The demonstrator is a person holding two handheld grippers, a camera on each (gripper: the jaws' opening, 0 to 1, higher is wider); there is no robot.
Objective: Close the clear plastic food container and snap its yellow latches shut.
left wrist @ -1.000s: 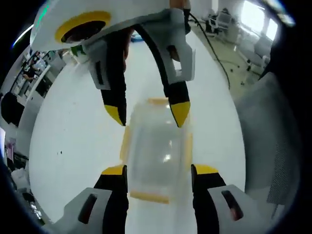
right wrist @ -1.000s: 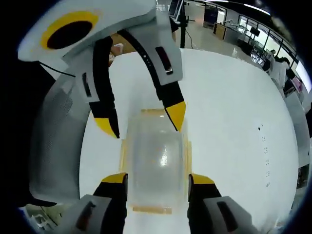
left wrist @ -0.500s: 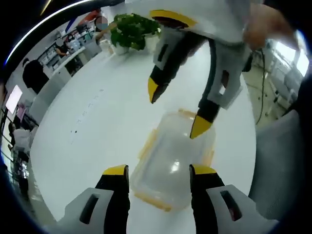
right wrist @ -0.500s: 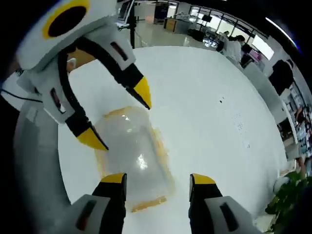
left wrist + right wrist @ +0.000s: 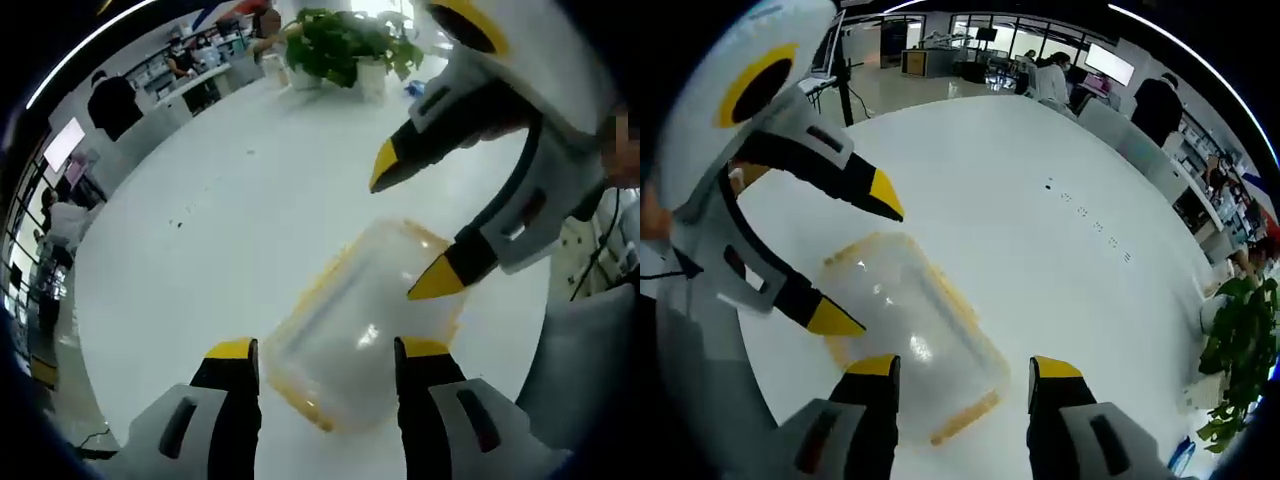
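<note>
A clear plastic food container [image 5: 360, 325] with yellow latches along its edges lies diagonally on the white table [image 5: 190, 250], its lid on top. My left gripper [image 5: 326, 350] is open, and the container's near end sits between its yellow tips. The right gripper [image 5: 408, 228] comes in from the upper right, open, with one tip over the container's far side. In the right gripper view the container [image 5: 910, 315] lies close to my open right gripper [image 5: 963, 367], nearer its left jaw. The left gripper [image 5: 862, 260] stands open over the container's far end.
A potted green plant [image 5: 345, 45] stands at the table's far edge, also seen as the plant [image 5: 1240, 330] at the right. People and desks line the room beyond. A grey mesh surface [image 5: 580, 360] lies beside the table. White table top [image 5: 1060, 210] spreads around the container.
Both cameras have swung round, so the container now looks diagonal in each view and the plant shows. Both grippers stay open around the container.
</note>
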